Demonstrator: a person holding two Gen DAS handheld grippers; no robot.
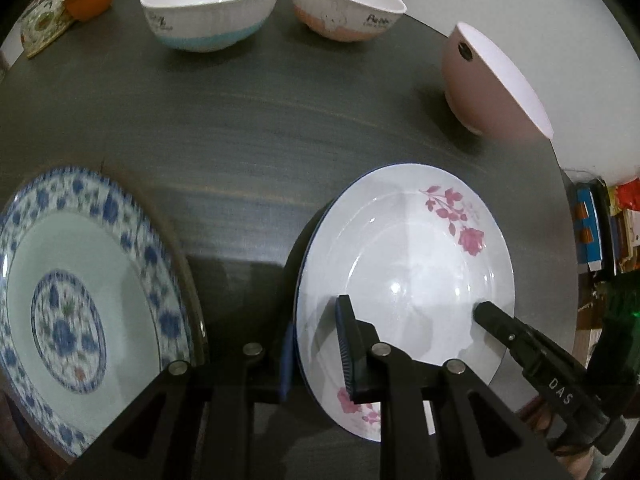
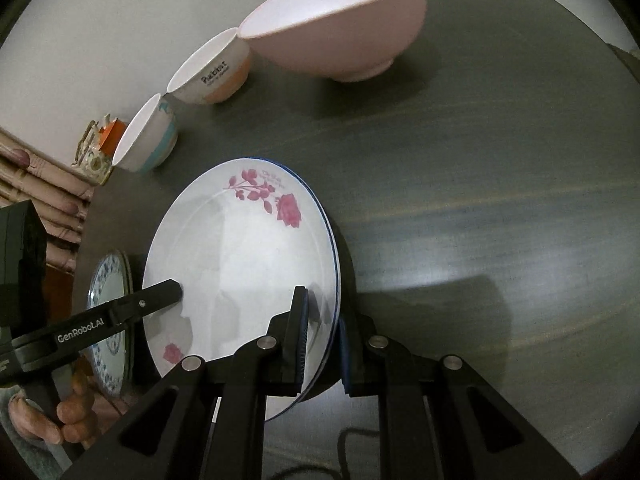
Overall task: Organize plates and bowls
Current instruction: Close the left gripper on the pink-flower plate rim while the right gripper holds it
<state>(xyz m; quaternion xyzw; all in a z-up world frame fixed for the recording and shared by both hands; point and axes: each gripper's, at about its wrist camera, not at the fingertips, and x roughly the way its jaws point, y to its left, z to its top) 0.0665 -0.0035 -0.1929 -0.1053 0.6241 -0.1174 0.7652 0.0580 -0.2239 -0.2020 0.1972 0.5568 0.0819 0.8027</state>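
Now both grippers clamp the rose plate (image 1: 404, 264) from opposite rims: left gripper (image 1: 316, 344) jaws clenched on its left edge, right gripper (image 2: 324, 340) jaws clenched on its right edge. A blue-rimmed plate (image 2: 333, 240) sits stacked directly under it. Blue-pattern plate (image 1: 76, 304) lies beside, at the bench (image 1: 280, 140) edge. Three bowls stand further back: blue-band bowl (image 1: 208, 8), orange-band bowl (image 1: 344, 8), pink bowl (image 1: 488, 80).
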